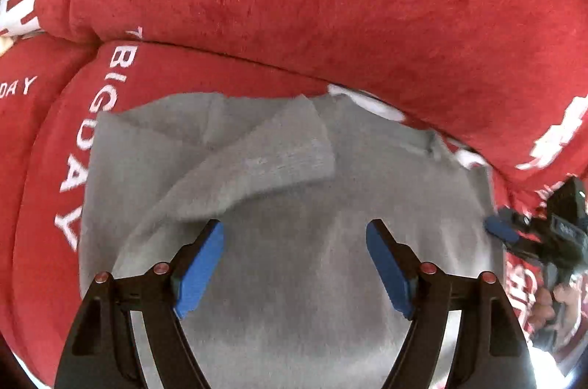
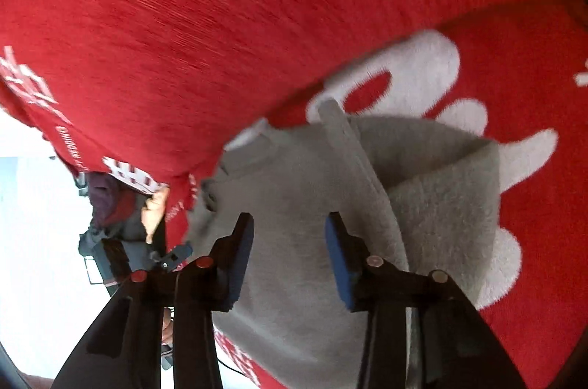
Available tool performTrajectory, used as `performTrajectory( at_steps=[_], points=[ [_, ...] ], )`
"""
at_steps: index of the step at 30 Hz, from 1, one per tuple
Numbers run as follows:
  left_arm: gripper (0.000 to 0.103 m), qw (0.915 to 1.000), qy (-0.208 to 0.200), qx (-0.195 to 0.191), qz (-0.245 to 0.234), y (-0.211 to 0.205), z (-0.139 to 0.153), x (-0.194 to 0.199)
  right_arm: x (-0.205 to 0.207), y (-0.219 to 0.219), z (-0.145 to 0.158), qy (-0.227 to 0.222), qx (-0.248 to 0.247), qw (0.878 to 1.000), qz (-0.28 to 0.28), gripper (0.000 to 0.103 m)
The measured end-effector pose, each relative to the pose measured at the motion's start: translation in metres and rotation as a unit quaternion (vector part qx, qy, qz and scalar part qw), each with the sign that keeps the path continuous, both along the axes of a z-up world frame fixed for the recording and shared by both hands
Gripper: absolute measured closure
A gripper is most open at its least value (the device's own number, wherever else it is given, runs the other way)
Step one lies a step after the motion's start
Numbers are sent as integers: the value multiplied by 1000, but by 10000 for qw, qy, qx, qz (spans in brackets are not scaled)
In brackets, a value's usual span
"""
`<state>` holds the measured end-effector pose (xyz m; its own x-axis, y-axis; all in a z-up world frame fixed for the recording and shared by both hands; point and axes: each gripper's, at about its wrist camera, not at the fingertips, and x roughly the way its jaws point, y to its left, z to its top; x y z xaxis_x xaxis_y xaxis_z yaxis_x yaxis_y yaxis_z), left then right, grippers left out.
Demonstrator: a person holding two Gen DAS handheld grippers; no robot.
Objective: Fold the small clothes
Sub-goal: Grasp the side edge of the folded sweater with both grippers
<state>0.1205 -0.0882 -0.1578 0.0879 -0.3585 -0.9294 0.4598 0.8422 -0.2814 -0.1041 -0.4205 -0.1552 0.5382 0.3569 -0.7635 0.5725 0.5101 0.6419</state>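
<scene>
A small grey knit garment lies flat on a red fleece blanket with white lettering. One grey sleeve is folded diagonally across its upper left part. My left gripper hovers close over the middle of the garment, pointing steeply down, with its jaws wide open and nothing between the blue pads. In the right wrist view the garment fills the lower middle, with a folded flap on its right side. My right gripper stands open over the cloth near a raised seam, and the pads pinch nothing.
A thick red roll of the blanket rises just behind the garment. A person's hand holding the other gripper shows at the garment's left edge. A bright white surface lies beyond the blanket's edge on the left.
</scene>
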Motion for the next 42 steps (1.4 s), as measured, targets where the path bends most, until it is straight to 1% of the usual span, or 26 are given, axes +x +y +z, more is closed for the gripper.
performTrajectory(
  at_steps=[1,2,5,7,9,11,12,14,16,18,21,26,29,31,33,36,38,40,42],
  points=[
    [24,9999,-80,30,91,-2,-3,6,0,-2,-4,41,-63,10000,-27,60],
    [24,9997,-154,57,208,-1,-5,14,-2,-5,-6,9,-104,9999,-87,62],
    [24,9982,-250,78,542,6,-6,37,-5,-17,0,-55,-402,9984,-387,61],
    [24,9966,-338,130,734,12,-3,51,-6,-26,1,39,-548,9970,-553,60],
    [24,9931,-575,453,913,19,4,60,-9,-32,1,161,-548,9959,-697,60],
    [24,9929,-522,420,978,30,9,63,-15,-33,7,124,-520,9955,-779,58],
    [24,9936,-412,399,975,39,12,62,-17,-31,12,114,-554,9954,-772,57],
    [24,9953,-318,389,825,50,17,55,-21,-24,21,94,-613,9954,-724,53],
    [24,9976,-224,394,524,68,25,40,-28,-15,32,30,-592,9959,-677,51],
    [24,9990,-71,375,235,86,30,21,-33,0,42,-59,-507,9968,-613,50],
    [24,9991,184,370,-35,112,29,-9,-41,32,52,-179,-372,9981,-455,47],
    [24,9976,586,201,-320,141,16,-36,-62,101,54,-139,-161,9995,-231,45],
    [24,9960,771,42,-447,146,13,-41,-83,140,46,3,5,9994,-337,45],
    [24,9945,849,-53,-606,146,11,-44,-105,159,38,183,114,9983,-545,45],
    [24,9937,870,-122,-700,146,10,-49,-127,171,28,423,151,9949,-908,45],
    [24,9922,942,-297,-757,142,11,-52,-157,169,19,670,39,9867,-1479,45],
    [24,9915,921,-365,-846,139,12,-54,-174,160,16,647,64,9782,-1974,45],
    [38,9900,997,-399,-911,138,10,-55,-190,148,13,569,130,9668,-2489,45],
    [39,9884,1177,-443,-848,138,5,-53,-200,140,10,436,222,9576,-2838,45]
  ],
)
